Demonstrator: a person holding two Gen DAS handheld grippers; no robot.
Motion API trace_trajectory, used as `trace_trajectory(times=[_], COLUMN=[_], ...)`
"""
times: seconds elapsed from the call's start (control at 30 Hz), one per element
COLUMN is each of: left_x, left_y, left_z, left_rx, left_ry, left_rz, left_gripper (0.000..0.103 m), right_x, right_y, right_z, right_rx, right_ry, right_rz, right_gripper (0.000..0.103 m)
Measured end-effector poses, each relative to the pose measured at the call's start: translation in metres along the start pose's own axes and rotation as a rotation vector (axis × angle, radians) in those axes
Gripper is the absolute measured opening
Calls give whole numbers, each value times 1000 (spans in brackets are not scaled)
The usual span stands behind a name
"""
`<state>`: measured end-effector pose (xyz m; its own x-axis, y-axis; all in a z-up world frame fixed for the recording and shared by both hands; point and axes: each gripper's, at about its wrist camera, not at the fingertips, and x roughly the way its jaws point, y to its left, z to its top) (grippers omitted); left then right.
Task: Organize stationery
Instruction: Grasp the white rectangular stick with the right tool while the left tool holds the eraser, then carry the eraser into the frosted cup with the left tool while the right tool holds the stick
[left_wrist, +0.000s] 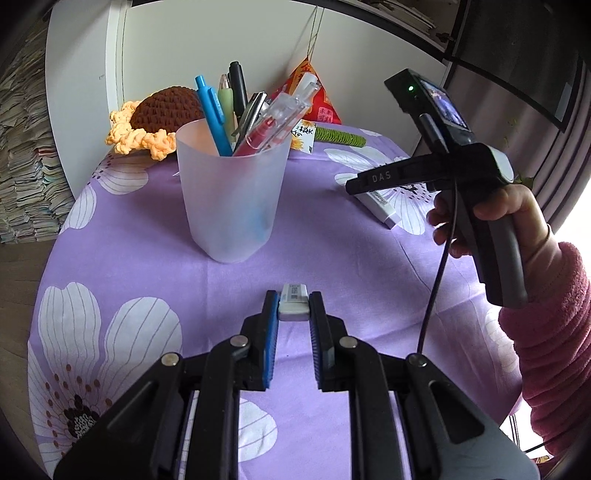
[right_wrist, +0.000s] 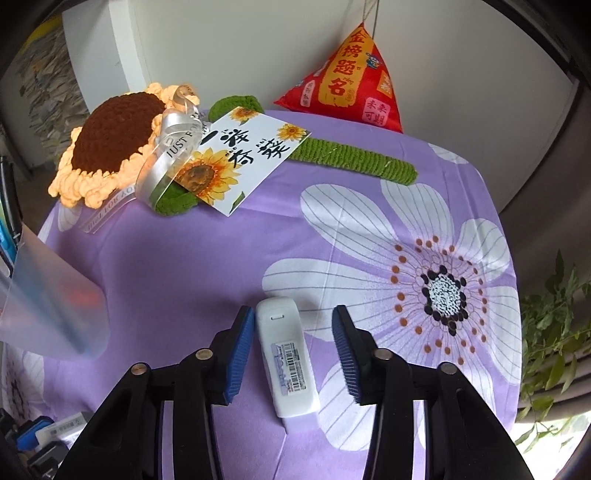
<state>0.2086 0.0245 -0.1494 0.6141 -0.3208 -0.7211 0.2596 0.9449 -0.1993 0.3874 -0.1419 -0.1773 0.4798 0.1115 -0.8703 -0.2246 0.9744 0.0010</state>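
Left gripper (left_wrist: 293, 308): closed on a small white eraser (left_wrist: 293, 305), pinched across its short sides at the very fingertips, lifted clear of the purple cloth (left_wrist: 147, 258).
Eraser handling: judged light, slightly rubbery, not fragile; paper sleeve with barcode likely a little slick, so grip kept on the bare lower block.
Pen cup (left_wrist: 231, 192): ahead of the left fingertips and a little to their left, frosted, upright, already full of pens (left_wrist: 236, 107); judged thin-walled and easy to tip if nudged.
Right gripper (right_wrist: 293, 328): jaws partly apart, straddling a white correction-tape case (right_wrist: 286, 354); left pad (right_wrist: 242, 343) just beside or grazing the case, right pad well apart from it, nothing clamped.
Case position: flat on the cloth, between the right jaws, long axis roughly along the fingers, rounded end pointing forward.
Case handling: judged a hard, smooth, light plastic shell, prone to swivelling under one-sided contact.
Hold point: across the two long flat flanks near mid-length, label area included, avoiding the tapered rounded end.
Risk: case skating on the cloth before both pads meet.
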Motion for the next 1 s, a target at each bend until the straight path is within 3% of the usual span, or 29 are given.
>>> trace_trajectory(times=[0.1, 0.23, 0.8, 1.0], left_x=[-3, -8, -33, -47], left_y=[2, 4, -11, -5], left_z=[0, 1, 6, 8], left_rx=[-6, -8, 10, -30], left_ry=[-4, -15, -53, -72], left_rz=[-9, -12, 1, 29], left_gripper=[14, 14, 14, 14], right_x=[7, -3, -125, -138], right_y=[2, 1, 11, 18], right_z=[0, -3, -81, -91], right_rx=[18, 76, 162, 159], right_ry=[34, 29, -249, -229], right_rz=[19, 38, 121, 158], right_gripper=[26, 26, 26, 26])
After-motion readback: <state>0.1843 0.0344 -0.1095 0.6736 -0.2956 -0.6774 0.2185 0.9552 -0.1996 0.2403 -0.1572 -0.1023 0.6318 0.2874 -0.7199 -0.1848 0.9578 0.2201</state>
